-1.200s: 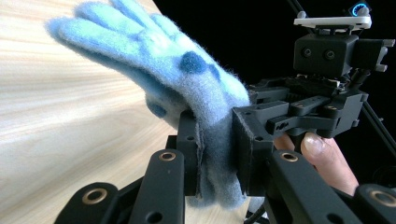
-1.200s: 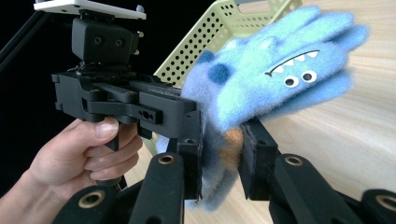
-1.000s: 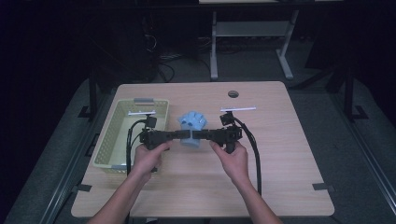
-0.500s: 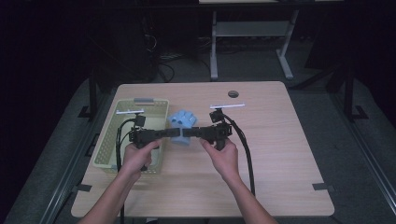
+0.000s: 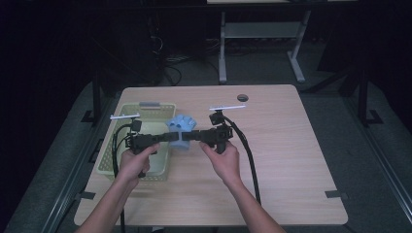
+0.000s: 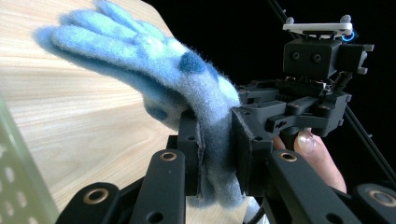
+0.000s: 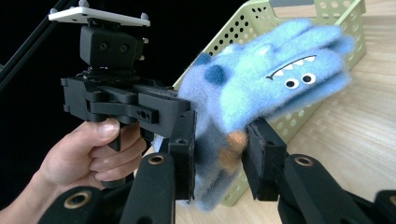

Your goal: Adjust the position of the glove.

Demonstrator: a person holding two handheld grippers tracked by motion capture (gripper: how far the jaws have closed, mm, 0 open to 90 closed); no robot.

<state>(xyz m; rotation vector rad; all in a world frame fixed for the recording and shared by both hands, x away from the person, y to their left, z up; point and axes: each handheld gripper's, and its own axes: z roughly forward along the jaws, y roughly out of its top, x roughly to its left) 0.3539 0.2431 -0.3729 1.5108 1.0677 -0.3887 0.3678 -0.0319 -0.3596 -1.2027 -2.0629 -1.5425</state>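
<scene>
light: table [image 5: 291, 160] lit from above; surroundings dark | focus: sharp; near claw arms softly blurred

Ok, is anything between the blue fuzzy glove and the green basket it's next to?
Nothing visible. The fuzzy blue monster glove, clamped by both the left tool and the right tool, hangs at the pale green perforated plastic basket's right rim, with its open top unobstructed.

left gripper [image 5: 171, 136]: black, white top plate; right gripper [image 5: 194, 136]: black, black cable
</scene>
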